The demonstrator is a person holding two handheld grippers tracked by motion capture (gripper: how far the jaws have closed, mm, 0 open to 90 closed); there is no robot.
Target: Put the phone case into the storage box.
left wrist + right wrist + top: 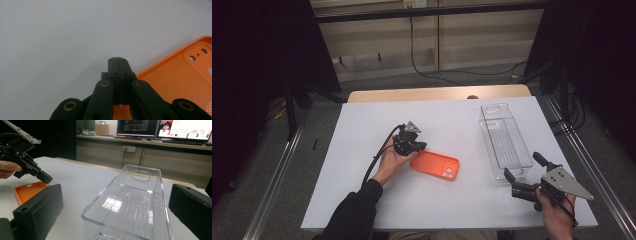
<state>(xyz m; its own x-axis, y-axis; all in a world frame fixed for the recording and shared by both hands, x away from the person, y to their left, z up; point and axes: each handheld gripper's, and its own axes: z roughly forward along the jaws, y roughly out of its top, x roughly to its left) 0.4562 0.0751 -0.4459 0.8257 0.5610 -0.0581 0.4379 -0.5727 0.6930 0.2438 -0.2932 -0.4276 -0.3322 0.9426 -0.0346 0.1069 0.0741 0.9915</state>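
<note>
Left gripper [416, 146] is down at the near-left end of the orange phone case [435, 165], and from its own camera the two black jaws are pressed tight together, tips meeting with no gap, nothing between them; the case [175, 75] lies just to the side of those closed tips and runs under the linkage, so this reads as a clenched tool resting at the case's edge, not a grip on it. From the high view the tips sit right at the case's end, and whether they actually touch it I cannot tell. The case itself lies flat on the white table [362, 165], hollow side up, camera cut-out at the end away from the left gripper. Over to the right of the case, well apart, the clear plastic bin [504, 142] stands empty, long side running away from the person. The right gripper [523, 176] hovers at the bin's near end, jaws spread wide; its own view looks straight along the bin [130, 202] with one black jaw either side of it, touching neither wall. That same view catches the left gripper [46, 179] poised over the case [28, 191] beyond. So, my read: very early days. Case not lifted, not held, bin with nothing in it. If the case is headed for the bin, everything is left: open up, take the edge, lift, carry across, drop in, perhaps with the right steadying the bin.
</note>
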